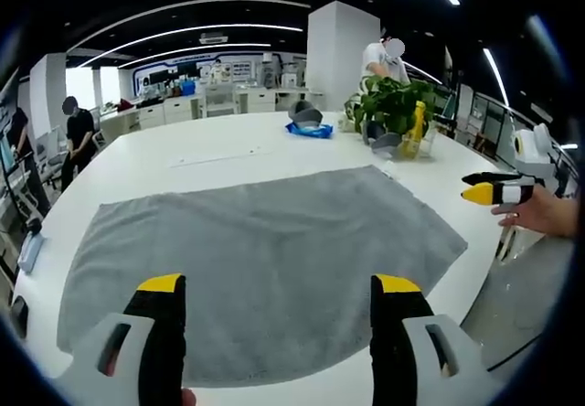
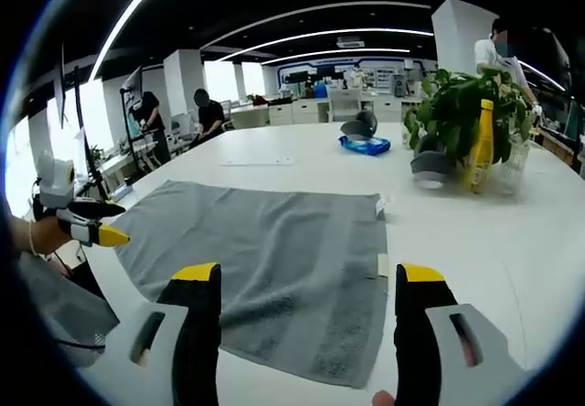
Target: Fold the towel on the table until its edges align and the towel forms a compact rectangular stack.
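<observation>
Grey towel (image 1: 265,260) flat on white table (image 1: 228,150), long axis left-right, both tools spread apart

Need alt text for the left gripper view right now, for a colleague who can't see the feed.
A grey towel lies spread flat and unfolded on a white table, with the left gripper open above its near edge. The right gripper comes in from the right, held in a hand. Behind stand a potted plant and a yellow bottle.
</observation>
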